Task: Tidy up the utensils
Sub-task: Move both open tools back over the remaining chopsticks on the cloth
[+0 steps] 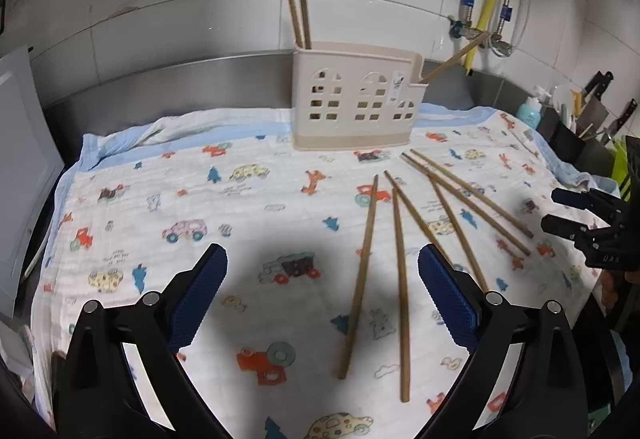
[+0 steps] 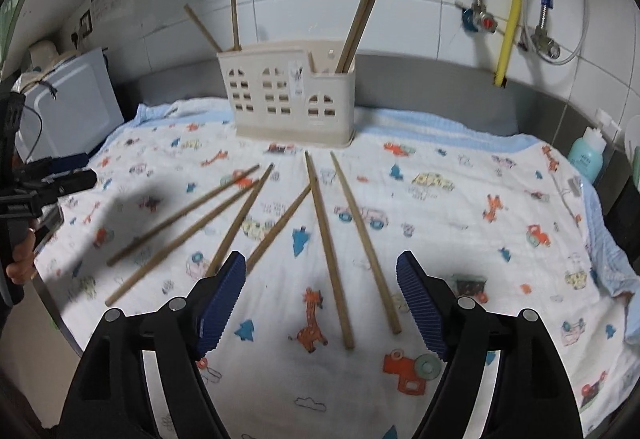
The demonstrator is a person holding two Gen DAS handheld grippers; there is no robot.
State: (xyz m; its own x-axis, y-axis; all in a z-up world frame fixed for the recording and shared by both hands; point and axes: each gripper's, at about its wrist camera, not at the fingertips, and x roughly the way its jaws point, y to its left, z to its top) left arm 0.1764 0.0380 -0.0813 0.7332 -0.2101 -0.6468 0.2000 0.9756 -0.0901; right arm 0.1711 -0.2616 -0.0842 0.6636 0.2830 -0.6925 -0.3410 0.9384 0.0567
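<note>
Wooden chopsticks [image 2: 328, 251], six loose, fan across the cloth [image 1: 160, 199] near the beige holder [image 2: 292, 99] at the far edge; others already stand inside. Left gripper [image 1: 322, 287] and right gripper [image 2: 320, 291] hover, fingers apart, empty, likely choosing the next pick.

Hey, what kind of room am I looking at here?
Most likely a home kitchen counter: white tiled wall with fruit decals, water valves and a yellow hose, knives racked at the side, and a chopstick holder on a printed cloth.
</note>
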